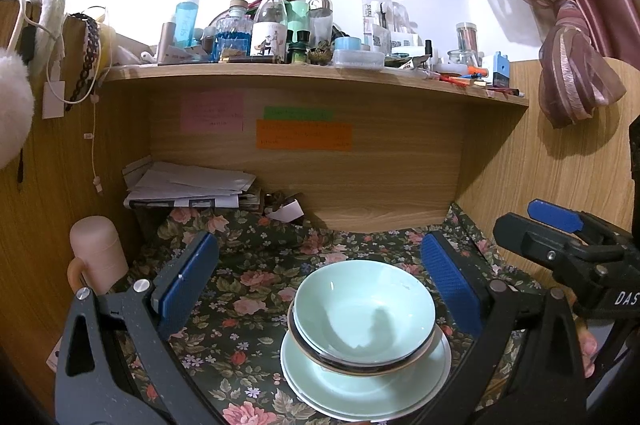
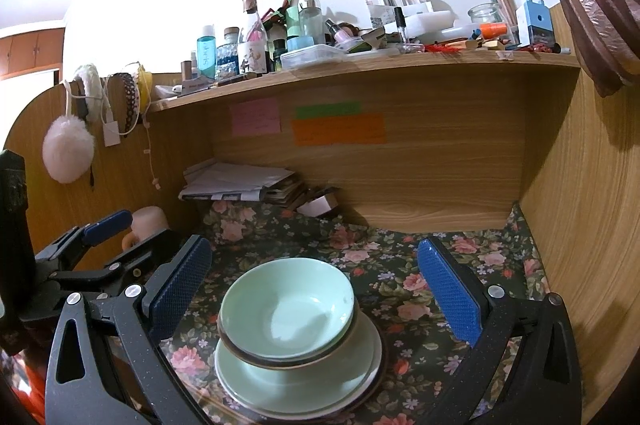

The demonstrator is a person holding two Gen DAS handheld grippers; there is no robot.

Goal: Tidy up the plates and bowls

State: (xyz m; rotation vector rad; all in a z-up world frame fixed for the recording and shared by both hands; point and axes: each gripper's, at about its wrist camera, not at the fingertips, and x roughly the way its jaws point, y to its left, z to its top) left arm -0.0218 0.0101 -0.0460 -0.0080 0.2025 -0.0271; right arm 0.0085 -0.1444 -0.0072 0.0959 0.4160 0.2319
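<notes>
A pale green bowl (image 1: pixel 364 309) sits nested in a dark-rimmed bowl (image 1: pixel 352 365), on stacked pale green plates (image 1: pixel 320 381), on the floral cloth. The same stack shows in the right wrist view: bowl (image 2: pixel 286 309), plates (image 2: pixel 300 385). My left gripper (image 1: pixel 320 285) is open and empty, its blue pads on either side of the stack, above it. My right gripper (image 2: pixel 316 289) is open and empty, also straddling the stack. The right gripper shows at the right edge of the left wrist view (image 1: pixel 560 241); the left gripper shows at the left of the right wrist view (image 2: pixel 100 245).
A pink mug (image 1: pixel 96 253) stands at the left on the floral cloth (image 1: pixel 256 265). A pile of papers (image 1: pixel 188 185) lies at the back left. The wooden shelf (image 1: pixel 320 75) overhead is crowded with bottles and jars. Wooden walls close in on both sides.
</notes>
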